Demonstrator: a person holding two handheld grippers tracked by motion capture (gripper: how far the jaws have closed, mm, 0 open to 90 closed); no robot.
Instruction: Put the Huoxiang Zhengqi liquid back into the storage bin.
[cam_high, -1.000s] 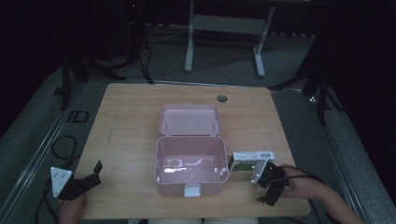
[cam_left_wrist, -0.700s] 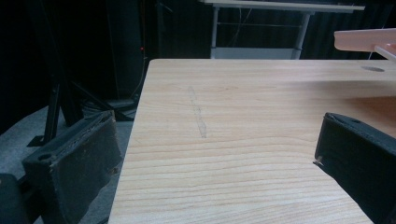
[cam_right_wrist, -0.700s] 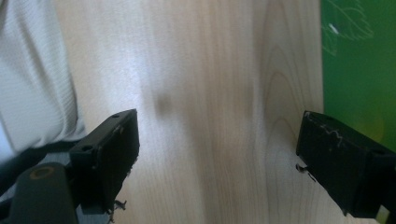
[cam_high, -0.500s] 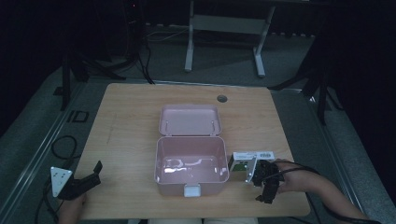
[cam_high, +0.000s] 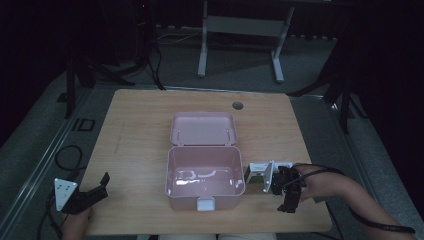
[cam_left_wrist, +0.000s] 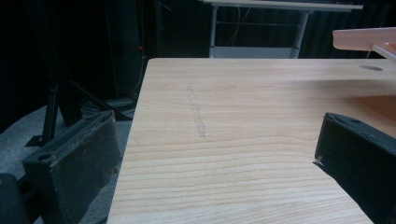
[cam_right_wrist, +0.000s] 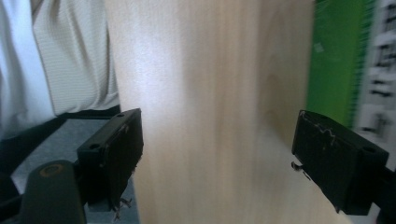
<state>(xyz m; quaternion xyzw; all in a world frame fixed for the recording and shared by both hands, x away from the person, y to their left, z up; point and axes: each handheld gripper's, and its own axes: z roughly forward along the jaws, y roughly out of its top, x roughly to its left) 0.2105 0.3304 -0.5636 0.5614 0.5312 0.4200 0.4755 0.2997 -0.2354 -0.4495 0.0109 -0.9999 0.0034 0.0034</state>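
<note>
High view: pink box (cam_high: 205, 179) at table (cam_high: 140, 130) centre, lid (cam_high: 202, 129) thrown back toward 12 o'clock. Inside looks bare, only glare on the floor. A small green-and-white carton (cam_high: 260, 172) lies just beside the box's wall at 3 o'clock. Right gripper (cam_high: 289, 196) hovers near the carton at 4 o'clock, fingers spread. Left gripper (cam_high: 95, 189) idles at 8 o'clock.

Left gripper view: fingers (cam_left_wrist: 74, 163) released, nothing between them, bare wood ahead.

Right gripper view: camera rolled sideways; fingers (cam_right_wrist: 112, 149) wide apart, carton (cam_right_wrist: 334, 60) beyond the far one. Likely step is picking the carton: straddle it squarely before closing, clear of the box wall.
</note>
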